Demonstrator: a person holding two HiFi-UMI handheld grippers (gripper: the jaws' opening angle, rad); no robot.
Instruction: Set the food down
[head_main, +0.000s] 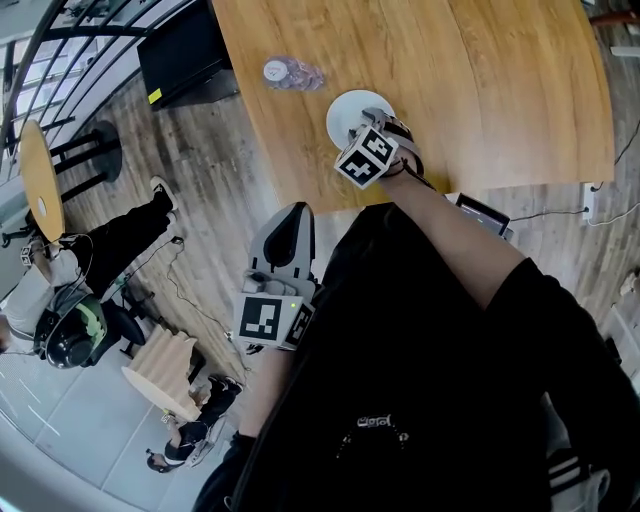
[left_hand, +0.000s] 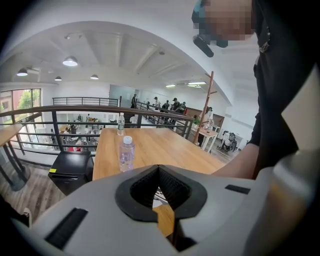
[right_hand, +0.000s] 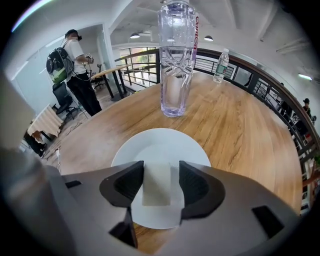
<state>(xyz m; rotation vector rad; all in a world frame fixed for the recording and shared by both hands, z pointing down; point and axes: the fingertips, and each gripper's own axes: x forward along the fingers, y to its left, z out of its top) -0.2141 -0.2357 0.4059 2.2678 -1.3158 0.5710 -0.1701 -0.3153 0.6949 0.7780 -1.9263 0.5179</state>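
A pale, flat rectangular piece of food (right_hand: 156, 186) lies on a white plate (right_hand: 160, 137) near the front edge of the wooden table (head_main: 480, 80). My right gripper (right_hand: 161, 169) hangs just over the plate with its jaws on either side of the food. A slim gap shows at the right jaw, so the pads do not press on it. In the head view the right gripper (head_main: 385, 122) covers part of the plate (head_main: 343, 108). My left gripper (head_main: 292, 218) is off the table at the person's left side, pointing at the table edge. The left gripper (left_hand: 159, 170) has its jaws together and holds nothing.
A clear water bottle (right_hand: 176, 60) stands just beyond the plate, and the bottle (head_main: 290, 73) also shows from above. A second bottle (right_hand: 220, 65) stands far back. A black cabinet (head_main: 185, 50) sits left of the table. A person with a backpack (right_hand: 75, 65) stands at the left.
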